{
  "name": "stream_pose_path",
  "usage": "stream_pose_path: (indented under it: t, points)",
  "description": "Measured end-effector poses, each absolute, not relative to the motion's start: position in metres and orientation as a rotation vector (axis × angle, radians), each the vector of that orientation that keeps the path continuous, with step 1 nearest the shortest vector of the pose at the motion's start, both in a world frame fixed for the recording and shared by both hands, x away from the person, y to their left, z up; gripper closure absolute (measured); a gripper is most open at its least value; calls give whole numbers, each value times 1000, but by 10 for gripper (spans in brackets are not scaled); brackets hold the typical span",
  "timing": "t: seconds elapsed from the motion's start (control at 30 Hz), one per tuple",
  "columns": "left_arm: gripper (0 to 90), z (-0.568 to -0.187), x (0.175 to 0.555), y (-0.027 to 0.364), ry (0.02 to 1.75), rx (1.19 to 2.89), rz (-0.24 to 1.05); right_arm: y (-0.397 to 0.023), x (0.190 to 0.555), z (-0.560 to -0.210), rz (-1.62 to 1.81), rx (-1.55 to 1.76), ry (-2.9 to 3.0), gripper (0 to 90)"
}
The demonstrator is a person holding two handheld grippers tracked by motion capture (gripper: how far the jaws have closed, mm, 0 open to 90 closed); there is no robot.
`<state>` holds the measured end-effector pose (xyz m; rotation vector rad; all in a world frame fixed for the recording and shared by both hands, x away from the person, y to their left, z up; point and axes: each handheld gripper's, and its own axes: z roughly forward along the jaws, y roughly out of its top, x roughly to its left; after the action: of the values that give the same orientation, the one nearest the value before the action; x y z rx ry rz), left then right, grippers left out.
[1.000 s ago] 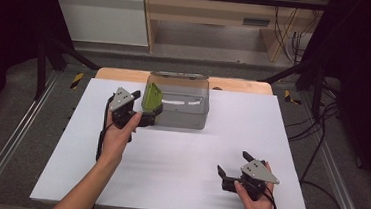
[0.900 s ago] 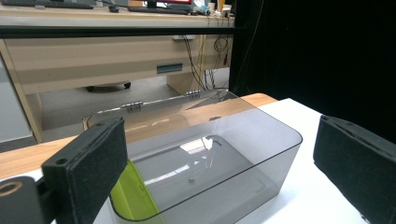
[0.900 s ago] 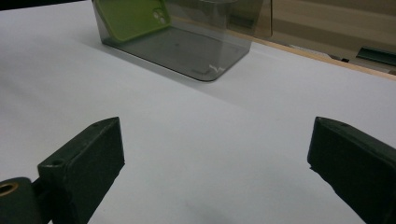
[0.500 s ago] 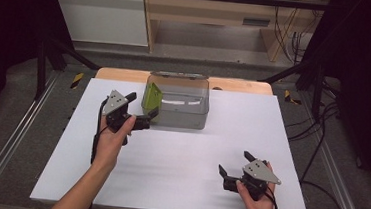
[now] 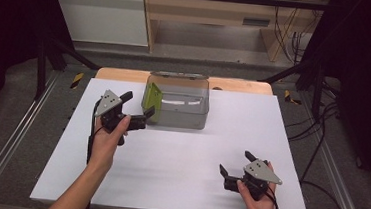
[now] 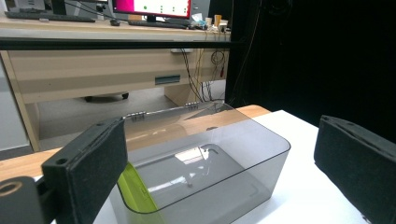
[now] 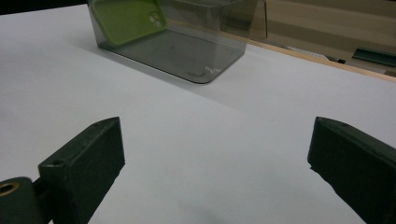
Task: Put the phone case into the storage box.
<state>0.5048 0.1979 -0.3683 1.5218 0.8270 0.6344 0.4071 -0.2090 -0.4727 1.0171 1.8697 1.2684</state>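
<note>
Phone case (image 5: 152, 102), green, leans on edge inside the left end of the clear box (image 5: 192, 116) at the desk's (image 5: 169, 163) far side. Left tool (image 5: 135, 111), jaws spread and empty, hovers just beside it; right tool (image 5: 234, 164), also spread and empty, sits well apart near the front edge.

- High view: above the near edge, facing twelve o'clock and down on the whole table (image 5: 177, 184)
- Left gripper view: low, close to the box (image 6: 210, 172), facing about two o'clock
- Right gripper view: low, farther off, facing eleven o'clock
- All three share the box
</note>
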Motion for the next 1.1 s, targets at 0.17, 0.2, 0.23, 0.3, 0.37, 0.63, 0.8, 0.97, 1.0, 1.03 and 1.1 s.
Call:
stream_pose_path:
  t: [0.17, 0.2, 0.23, 0.3, 0.37, 0.63, 0.8, 0.97, 1.0, 1.03, 1.1]
  points:
    - [24, -366, 503, 203, 827, 1510, 639, -209, 407, -473, 1269, 1019, 1871, 41]
    - [24, -365, 502, 204, 828, 1506, 640, -209, 407, -473, 1269, 1017, 1870, 40]
    - [24, -365, 502, 205, 829, 1504, 641, -209, 407, -473, 1269, 1017, 1870, 40]
    - [24, -364, 501, 208, 831, 1503, 644, -209, 407, -473, 1268, 1016, 1871, 40]
    - [25, -364, 501, 210, 834, 1501, 648, -209, 407, -473, 1269, 1016, 1870, 40]
    - [24, -359, 497, 223, 838, 1479, 658, -210, 407, -473, 1270, 1026, 1866, 40]
    - [22, -356, 493, 233, 842, 1466, 671, -210, 407, -473, 1271, 1031, 1865, 38]
    - [18, -354, 489, 243, 847, 1451, 676, -210, 407, -472, 1275, 1028, 1863, 35]
    - [18, -354, 488, 245, 847, 1448, 679, -210, 407, -472, 1274, 1030, 1864, 35]
    - [17, -353, 487, 247, 848, 1446, 680, -210, 407, -472, 1274, 1033, 1864, 35]
    - [17, -351, 485, 250, 842, 1448, 697, -210, 407, -472, 1275, 1033, 1864, 35]
